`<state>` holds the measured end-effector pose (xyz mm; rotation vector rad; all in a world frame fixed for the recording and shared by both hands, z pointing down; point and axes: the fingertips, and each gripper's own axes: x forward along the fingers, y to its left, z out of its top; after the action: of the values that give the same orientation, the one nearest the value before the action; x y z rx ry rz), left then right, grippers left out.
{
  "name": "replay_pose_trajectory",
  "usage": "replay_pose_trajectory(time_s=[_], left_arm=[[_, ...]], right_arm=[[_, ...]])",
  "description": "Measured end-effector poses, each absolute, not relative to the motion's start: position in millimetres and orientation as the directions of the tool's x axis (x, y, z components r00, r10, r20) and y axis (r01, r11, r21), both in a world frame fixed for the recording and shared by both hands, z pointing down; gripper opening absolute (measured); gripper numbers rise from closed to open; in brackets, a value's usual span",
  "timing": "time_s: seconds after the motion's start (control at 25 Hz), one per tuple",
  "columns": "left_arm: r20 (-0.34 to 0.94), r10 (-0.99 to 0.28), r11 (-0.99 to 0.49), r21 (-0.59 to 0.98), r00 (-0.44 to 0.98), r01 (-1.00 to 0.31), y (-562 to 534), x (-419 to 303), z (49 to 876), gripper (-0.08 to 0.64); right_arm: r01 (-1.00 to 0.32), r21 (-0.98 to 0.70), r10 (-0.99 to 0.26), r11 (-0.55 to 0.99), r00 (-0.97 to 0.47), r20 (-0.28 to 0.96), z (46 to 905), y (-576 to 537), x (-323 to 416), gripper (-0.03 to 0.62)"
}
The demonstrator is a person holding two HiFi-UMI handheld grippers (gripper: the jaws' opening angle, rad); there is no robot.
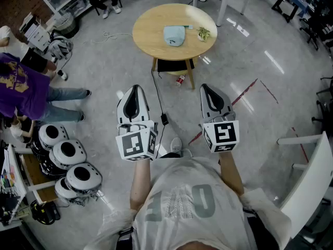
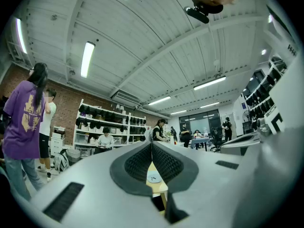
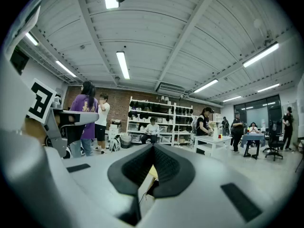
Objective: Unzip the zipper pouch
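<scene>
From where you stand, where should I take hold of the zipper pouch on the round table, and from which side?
The zipper pouch lies flat on the round table, so come down from above. Probably take its far edge, where a small tab sticks out toward the right. That may be the pull, though it is too small to tell.

A polished grey floor [image 1: 270, 66] fills the head view, with a round wooden table [image 1: 151, 33] at upper centre. In the right gripper view, a brick wall [image 3: 121, 109] and shelving [image 3: 164, 115] sit mid-frame. Tube lights [image 3: 122, 64] cross the white ribbed ceiling [image 3: 190, 42] above.
</scene>
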<state>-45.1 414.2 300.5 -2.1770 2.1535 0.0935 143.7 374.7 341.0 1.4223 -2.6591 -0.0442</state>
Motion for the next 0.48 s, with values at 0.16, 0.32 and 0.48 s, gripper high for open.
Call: replay_pose_trajectory(time_s=[0.16,0.32,0.48], left_arm=[[-0.1,-0.995,-0.013,-0.013,0.015,-1.0,408.3,-45.3,298.9,0.028],[-0.102,-0.995,-0.014,-0.021,0.016,-1.0,405.0,-48.3,298.0,0.028],[-0.103,-0.995,-0.017,-0.015,0.019,-1.0,396.9,-53.1,300.6,0.028]], right_arm=[[-0.825,0.076,-0.828,0.56,-0.552,0.1,342.1,370.6,143.0,0.028],[-0.824,0.07,-0.826,0.562,-0.554,0.11,345.9,369.2,141.1,0.028],[-0.829,0.042,-0.828,0.558,-0.552,0.102,347.4,362.8,138.4,0.028]])
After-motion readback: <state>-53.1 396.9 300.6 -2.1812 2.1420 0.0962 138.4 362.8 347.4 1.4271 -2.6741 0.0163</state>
